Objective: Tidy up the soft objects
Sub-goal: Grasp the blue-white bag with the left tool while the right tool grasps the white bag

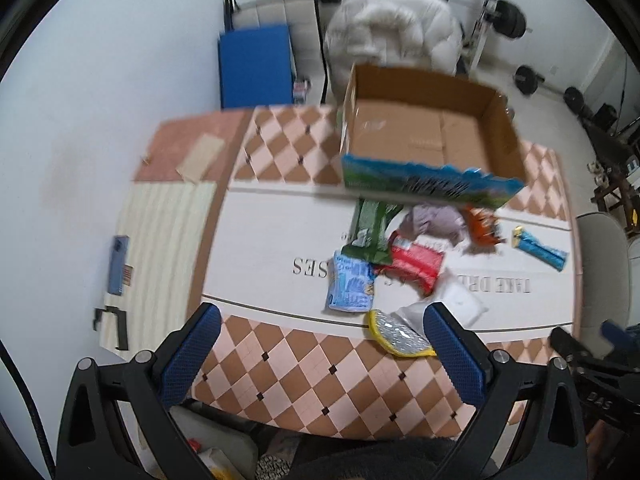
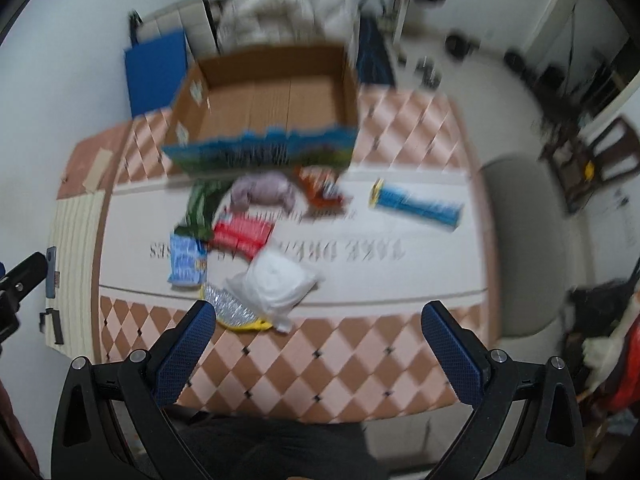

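The packets (image 1: pixel 384 264) are lying mid-surface (image 1: pixel 280 368), leaving its near edge free. Both hand-held grippers, left (image 1: pixel 320 360) and right (image 2: pixel 320 356), are hovering wide open, holding nothing.

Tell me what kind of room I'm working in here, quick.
Most likely a spare room at home used as a gym and for storage. Barbell weight plates stand by the far wall, a white duvet is heaped behind the cardboard box, and the table wears a checked household cloth.

My left gripper (image 1: pixel 320 334) and right gripper (image 2: pixel 318 330) look alike: black angular frames with round silver screws at the joints, and blue fingers (image 1: pixel 192 354) with a fine dotted grip texture.
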Action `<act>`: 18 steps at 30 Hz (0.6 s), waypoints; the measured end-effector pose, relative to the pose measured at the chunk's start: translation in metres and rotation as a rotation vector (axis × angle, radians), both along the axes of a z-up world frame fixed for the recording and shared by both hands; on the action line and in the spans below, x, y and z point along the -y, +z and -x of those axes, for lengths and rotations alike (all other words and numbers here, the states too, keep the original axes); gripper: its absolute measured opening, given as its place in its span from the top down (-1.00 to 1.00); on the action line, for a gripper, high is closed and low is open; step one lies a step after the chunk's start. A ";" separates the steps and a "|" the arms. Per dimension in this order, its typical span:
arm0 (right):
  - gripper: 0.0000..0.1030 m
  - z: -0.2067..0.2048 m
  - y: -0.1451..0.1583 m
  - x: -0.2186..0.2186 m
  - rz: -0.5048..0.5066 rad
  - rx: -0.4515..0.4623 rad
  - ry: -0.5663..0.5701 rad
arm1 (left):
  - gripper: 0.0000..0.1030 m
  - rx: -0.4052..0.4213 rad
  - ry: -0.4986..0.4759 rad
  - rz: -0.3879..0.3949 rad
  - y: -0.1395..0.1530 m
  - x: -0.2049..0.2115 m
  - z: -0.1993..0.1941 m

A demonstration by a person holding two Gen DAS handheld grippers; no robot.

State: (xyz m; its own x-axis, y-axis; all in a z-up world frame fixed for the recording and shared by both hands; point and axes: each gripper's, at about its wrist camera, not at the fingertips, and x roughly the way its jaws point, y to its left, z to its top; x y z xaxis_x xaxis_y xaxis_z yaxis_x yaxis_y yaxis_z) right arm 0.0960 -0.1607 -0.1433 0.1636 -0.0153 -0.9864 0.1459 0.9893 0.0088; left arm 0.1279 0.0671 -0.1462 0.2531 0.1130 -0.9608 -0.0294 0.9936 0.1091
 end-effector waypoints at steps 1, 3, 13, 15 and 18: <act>-1.00 -0.007 -0.023 -0.001 -0.019 -0.037 -0.008 | -1.00 -0.030 -0.004 -0.007 -0.015 -0.002 -0.009; -1.00 -0.016 -0.069 -0.001 -0.057 -0.105 -0.036 | -1.00 -0.082 -0.030 -0.016 -0.049 -0.005 -0.022; -1.00 -0.039 -0.227 -0.013 -0.209 -0.323 -0.225 | -1.00 -0.414 -0.181 0.005 -0.204 0.015 -0.078; -1.00 -0.039 -0.239 -0.014 -0.224 -0.347 -0.250 | -1.00 -0.453 -0.196 0.005 -0.225 0.019 -0.082; -1.00 -0.040 -0.253 -0.015 -0.230 -0.369 -0.277 | -1.00 -0.501 -0.198 0.017 -0.255 0.021 -0.088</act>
